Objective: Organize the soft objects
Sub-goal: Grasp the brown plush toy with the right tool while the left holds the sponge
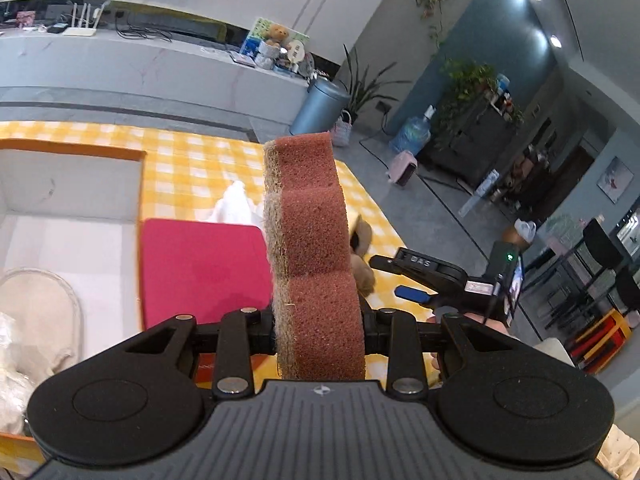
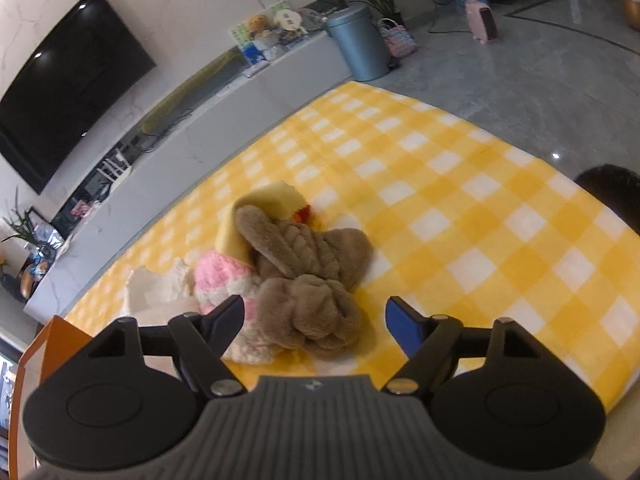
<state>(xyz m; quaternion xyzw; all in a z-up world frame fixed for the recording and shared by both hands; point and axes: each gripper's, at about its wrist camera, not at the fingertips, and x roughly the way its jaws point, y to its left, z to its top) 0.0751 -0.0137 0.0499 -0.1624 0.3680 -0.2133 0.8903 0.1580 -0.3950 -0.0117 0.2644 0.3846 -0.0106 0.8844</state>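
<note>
Left gripper [image 1: 320, 326]: jaws clamped on a brown sponge [image 1: 316, 248], held upright on edge above the cloth; a tan scouring layer faces left.
Right gripper [image 2: 314, 322]: jaws spread wide, nothing between them, hovering over the pile of soft things.
Left wrist view only: a red flat pad [image 1: 202, 270] beside the sponge; a white storage box with orange rim [image 1: 72, 152] to the left holding pale items; the right gripper seen side-on at right.
Right wrist view only: brown plush slippers [image 2: 316, 276] heaped together, a pink-and-white knitted piece [image 2: 224, 284] touching them, a yellow sponge [image 2: 256, 212] behind, white cloth [image 2: 160, 284] to the left.
Surface: yellow-and-white checked blanket [image 2: 460, 208].
Room: grey tile floor, curved television [image 2: 68, 80] on a marble wall, blue-grey bin [image 2: 360, 44], potted plants, water bottle [image 1: 412, 132].
</note>
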